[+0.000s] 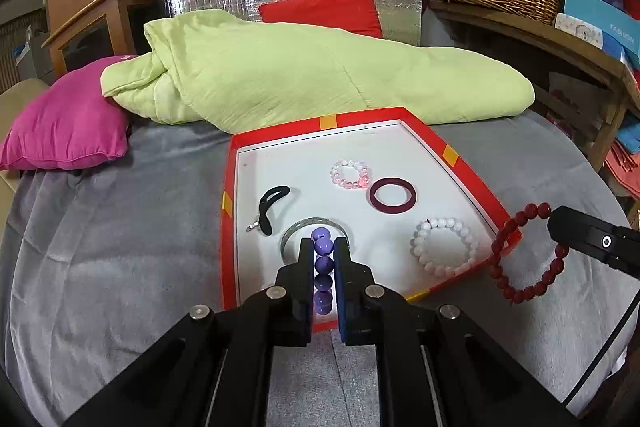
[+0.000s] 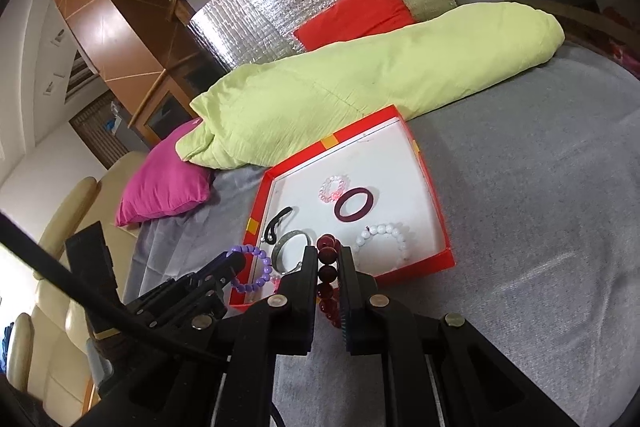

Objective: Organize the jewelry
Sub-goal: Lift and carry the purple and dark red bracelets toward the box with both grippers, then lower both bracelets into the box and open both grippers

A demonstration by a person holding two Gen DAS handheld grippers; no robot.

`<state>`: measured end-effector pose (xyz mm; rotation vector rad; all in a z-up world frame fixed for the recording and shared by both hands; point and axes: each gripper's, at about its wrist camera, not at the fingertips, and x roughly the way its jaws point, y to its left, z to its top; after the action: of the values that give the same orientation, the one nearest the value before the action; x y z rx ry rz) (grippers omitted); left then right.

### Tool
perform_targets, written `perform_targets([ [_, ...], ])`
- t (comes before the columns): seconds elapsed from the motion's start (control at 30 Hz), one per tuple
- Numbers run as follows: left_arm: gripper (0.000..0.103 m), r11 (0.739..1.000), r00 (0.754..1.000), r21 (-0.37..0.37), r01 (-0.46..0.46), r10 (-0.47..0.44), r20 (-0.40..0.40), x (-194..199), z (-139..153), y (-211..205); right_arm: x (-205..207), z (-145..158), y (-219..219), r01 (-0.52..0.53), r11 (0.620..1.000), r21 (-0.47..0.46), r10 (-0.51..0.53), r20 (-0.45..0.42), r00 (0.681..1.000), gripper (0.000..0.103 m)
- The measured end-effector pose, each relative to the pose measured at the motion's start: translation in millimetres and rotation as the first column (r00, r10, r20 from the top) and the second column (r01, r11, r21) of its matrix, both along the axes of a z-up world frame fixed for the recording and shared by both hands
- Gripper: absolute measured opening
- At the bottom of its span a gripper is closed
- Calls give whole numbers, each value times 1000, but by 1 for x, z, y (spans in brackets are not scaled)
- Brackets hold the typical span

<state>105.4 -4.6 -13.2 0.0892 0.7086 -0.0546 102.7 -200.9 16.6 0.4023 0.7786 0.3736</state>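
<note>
L claw (image 1: 324, 247) is clamping a purple round-bead bracelet (image 1: 323, 259) over the near edge of the red cardboard tray w/ white floor (image 1: 424, 135). R claw (image 2: 328, 259) is gripping a dark red bead bracelet (image 2: 326, 279) by the tray's near wall. Tray is sitting on a grey bed cover (image 1: 120, 247), holding a white bead bracelet (image 1: 446, 247) and a maroon ring bangle (image 1: 393, 195).

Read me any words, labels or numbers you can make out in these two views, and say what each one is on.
"FASHION": white letters on the blue box on the wooden shelf at right, left wrist view.
A white card beside it bears a picture; any lettering is too blurred to read.
Nothing readable on the red tray or the jewelry.
</note>
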Motion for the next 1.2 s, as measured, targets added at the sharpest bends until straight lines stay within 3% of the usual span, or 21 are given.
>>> perform_targets([
  [0.67,10,1000,1000,6,18,-18,-19,22,-8,-12,24,14,-15,67,998,14,-67,34,997,11],
  [1.2,10,1000,999,-8,18,-19,-35,37,-13,-15,65,6,-5,95,995,15,-96,36,995,11],
])
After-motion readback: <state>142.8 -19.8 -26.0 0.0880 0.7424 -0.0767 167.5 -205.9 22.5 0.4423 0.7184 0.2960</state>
